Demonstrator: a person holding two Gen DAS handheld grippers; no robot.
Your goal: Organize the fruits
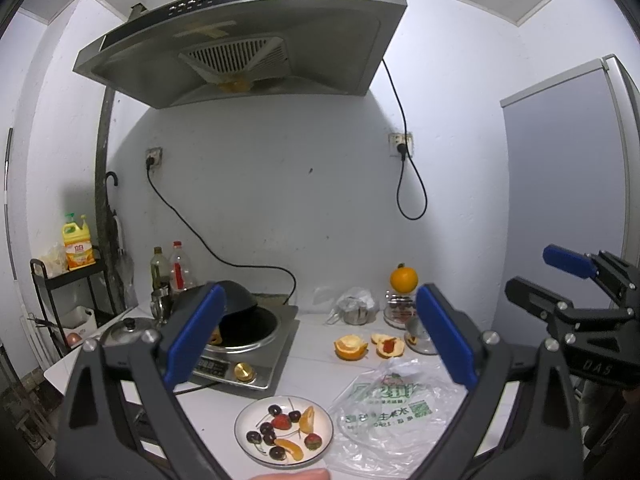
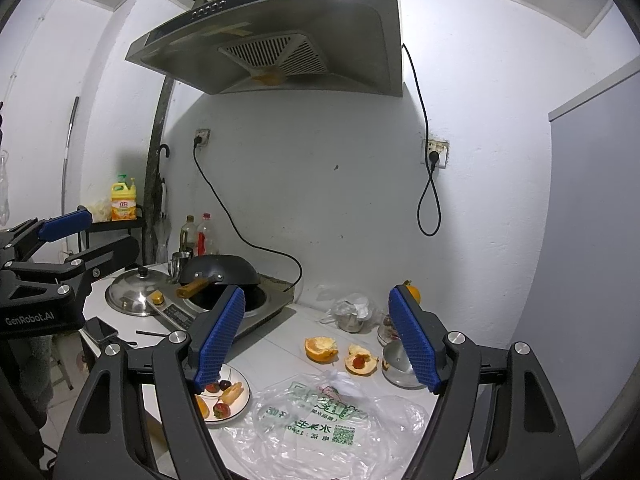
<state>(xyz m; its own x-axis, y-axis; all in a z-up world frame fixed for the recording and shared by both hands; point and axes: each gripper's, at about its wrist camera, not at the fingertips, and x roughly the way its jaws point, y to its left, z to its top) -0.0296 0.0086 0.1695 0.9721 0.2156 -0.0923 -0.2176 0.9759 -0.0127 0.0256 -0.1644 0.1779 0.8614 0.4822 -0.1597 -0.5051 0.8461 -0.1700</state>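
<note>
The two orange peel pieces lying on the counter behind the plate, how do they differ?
The left peel is an empty cup showing pale pith; the right peel holds something small and red. The left one looks rounder and deeper, the right one flatter and more ragged. Both lie open side up on the white counter.

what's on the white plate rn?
White plate holds dark cherries, strawberries and orange wedges. In the right wrist view, a finger covers most of the plate.

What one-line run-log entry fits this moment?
left gripper: open, empty | right gripper: open, empty | plate: holds cut fruit | plastic bag: beside plate
</note>
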